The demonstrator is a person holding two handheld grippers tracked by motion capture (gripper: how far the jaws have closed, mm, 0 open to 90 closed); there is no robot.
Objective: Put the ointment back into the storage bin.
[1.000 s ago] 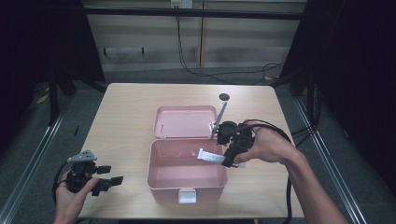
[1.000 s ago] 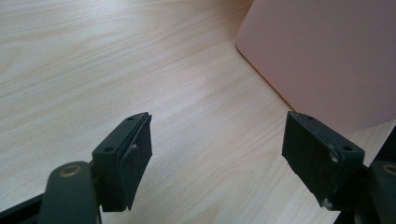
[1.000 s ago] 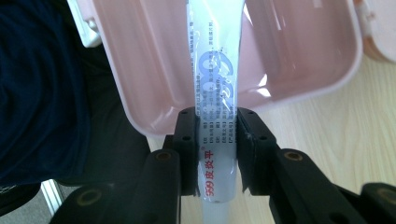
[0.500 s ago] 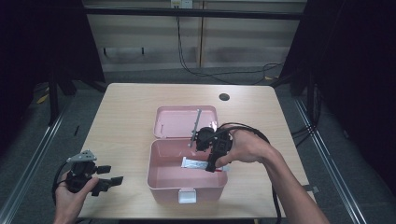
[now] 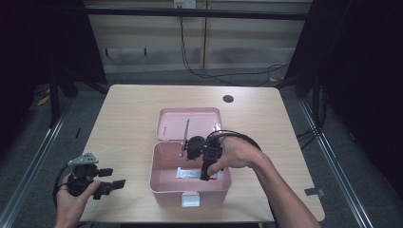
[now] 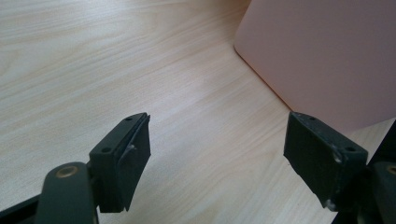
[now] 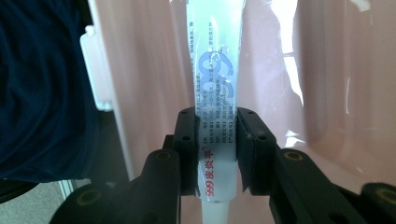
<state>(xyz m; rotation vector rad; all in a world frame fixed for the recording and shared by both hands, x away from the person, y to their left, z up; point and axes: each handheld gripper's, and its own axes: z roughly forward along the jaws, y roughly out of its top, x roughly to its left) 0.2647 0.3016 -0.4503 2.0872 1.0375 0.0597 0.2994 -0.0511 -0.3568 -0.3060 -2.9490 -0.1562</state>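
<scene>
An open pink box (image 5: pixel 157 176) stands at the table's near middle, its lid (image 5: pixel 199 121) lying flat behind it. My right gripper (image 5: pixel 205 175) reaches down inside the box, shut on a white tube (image 5: pixel 187 174) with blue and red print. In the right gripper view the pads (image 7: pixel 247 135) squeeze the tube (image 7: pixel 215 60) near its cap end, and the tube stretches away over the pink box floor (image 7: pixel 327 84). Held low at the table's near left corner, my left gripper (image 5: pixel 111 176) is open. Nothing sits between its fingers (image 6: pixel 126 154), with the box's outer wall (image 6: pixel 327 56) ahead.
A white latch (image 5: pixel 190 199) sits on the box's front wall; it also shows at the left of the right gripper view as a white clasp (image 7: pixel 95 70). A small dark hole (image 5: pixel 228 99) marks the far tabletop. Bare wood (image 5: pixel 119 128) lies left of the box.
My right gripper, with the tube in it, has moved left from over the box's right rim and down into the box. The left gripper has stayed where it was.
</scene>
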